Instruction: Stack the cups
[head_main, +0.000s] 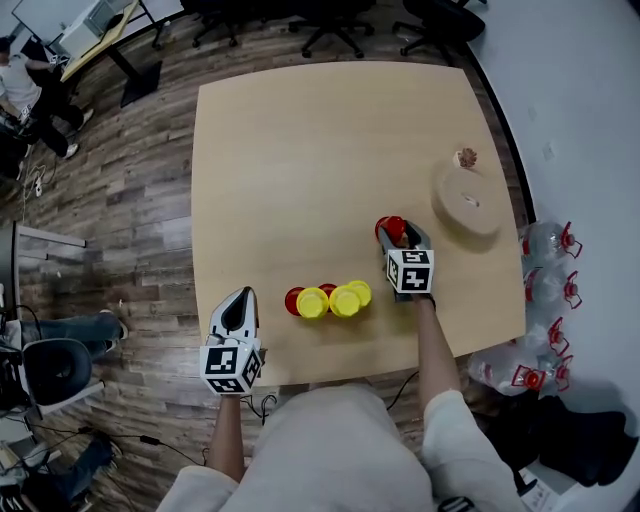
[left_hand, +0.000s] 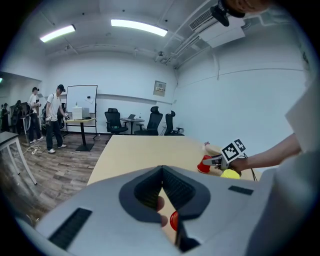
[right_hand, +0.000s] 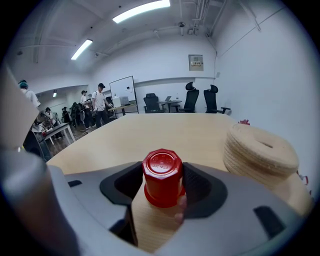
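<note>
Right hand-held gripper (head_main: 395, 236) has its jaws pressed on the upturned red plastic cup (right_hand: 162, 172), alone toward the light wooden table's (head_main: 300, 150) right edge. Slick tapered sides: a weak pinch could let it slip or tip. Left hand-held gripper (head_main: 242, 297) hovers pinched together, empty, by the front-left corner.

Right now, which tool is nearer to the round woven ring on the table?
Right. The right tool sits just beside the woven ring, closed on a red cup; the left tool hangs at the table's near edge, beyond the yellow cups.
</note>
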